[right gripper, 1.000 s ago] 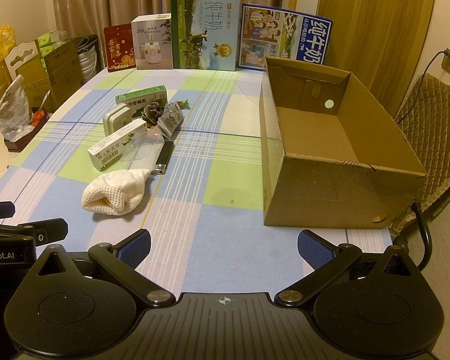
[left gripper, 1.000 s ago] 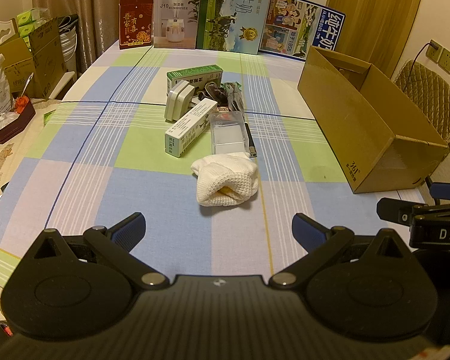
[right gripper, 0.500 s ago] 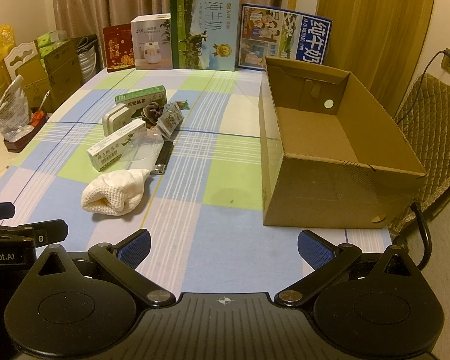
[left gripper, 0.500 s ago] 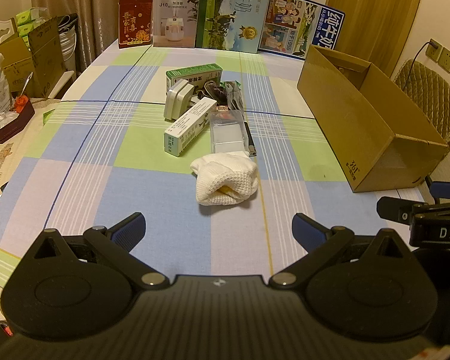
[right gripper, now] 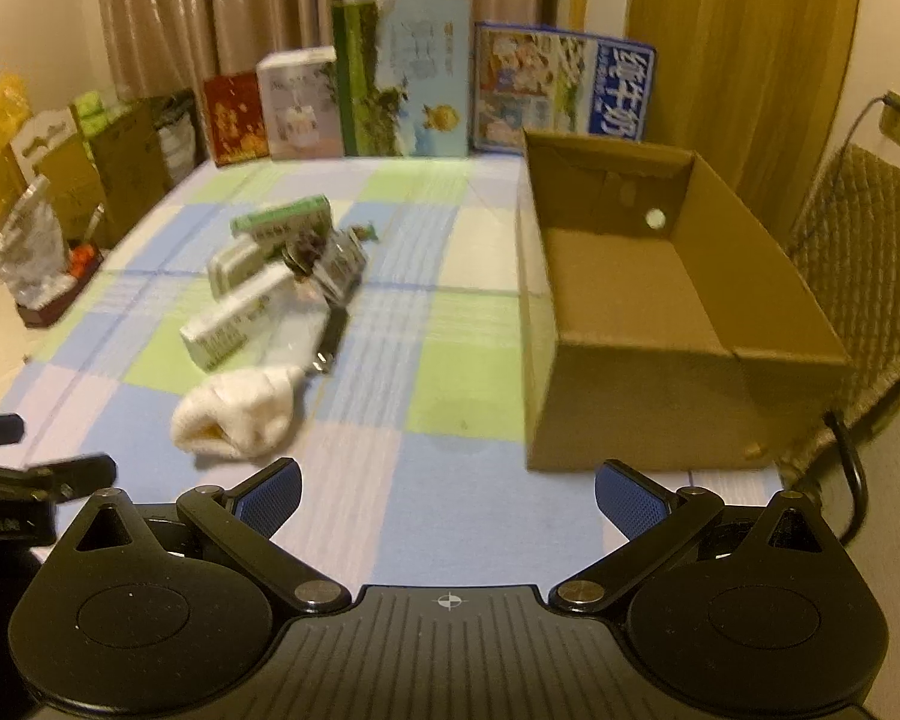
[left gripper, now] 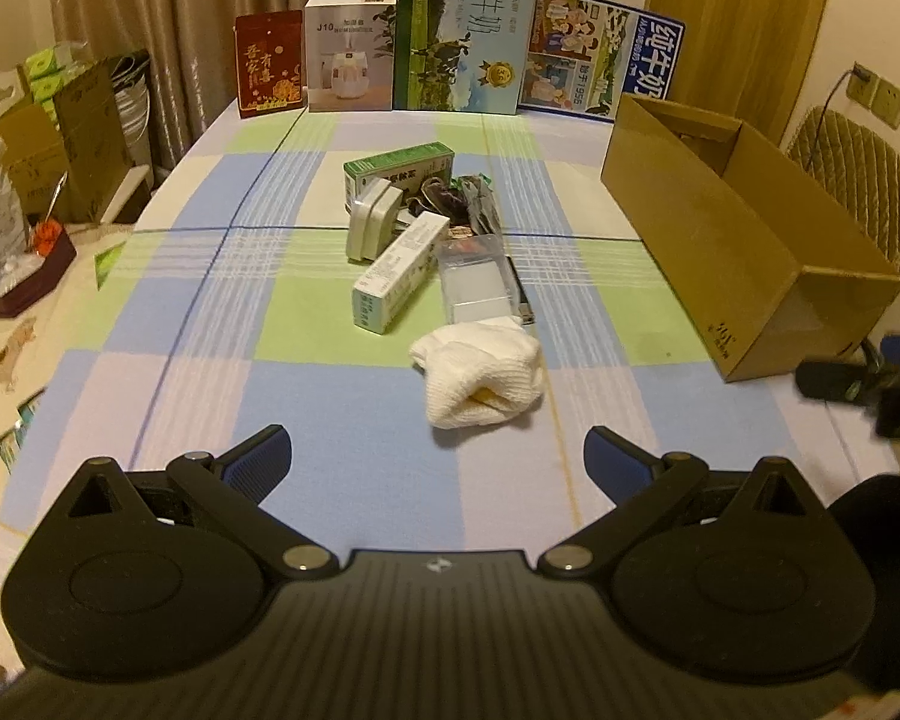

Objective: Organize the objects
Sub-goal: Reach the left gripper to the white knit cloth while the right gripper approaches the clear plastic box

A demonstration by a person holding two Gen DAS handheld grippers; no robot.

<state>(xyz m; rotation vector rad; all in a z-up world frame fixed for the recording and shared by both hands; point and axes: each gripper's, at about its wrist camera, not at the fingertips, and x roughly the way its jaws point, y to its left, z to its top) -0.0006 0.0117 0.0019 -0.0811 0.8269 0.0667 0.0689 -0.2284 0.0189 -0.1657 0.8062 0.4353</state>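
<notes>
The bench [left gripper: 168,324], under a checked cloth, has open room along its near edge and between the clutter and the cardboard box [left gripper: 744,252]. That one box, open-topped and empty, sits at the right edge of the bench, well apart from the pile. Along the far edge stand four upright packages [left gripper: 456,30] against the curtain. The things to sort lie in one cluster at mid-bench: a green carton [left gripper: 399,171] farthest back, a long white carton [left gripper: 399,270] tilted toward the front, a grey-white case [left gripper: 373,222] leaning beside it, a clear plastic box [left gripper: 474,285], dark foil packets [left gripper: 450,201], and nearest, a white knitted cloth [left gripper: 480,375]. Left gripper [left gripper: 435,450] and right gripper [right gripper: 447,492] both hover low over the near edge, jaws spread wide and holding nothing
</notes>
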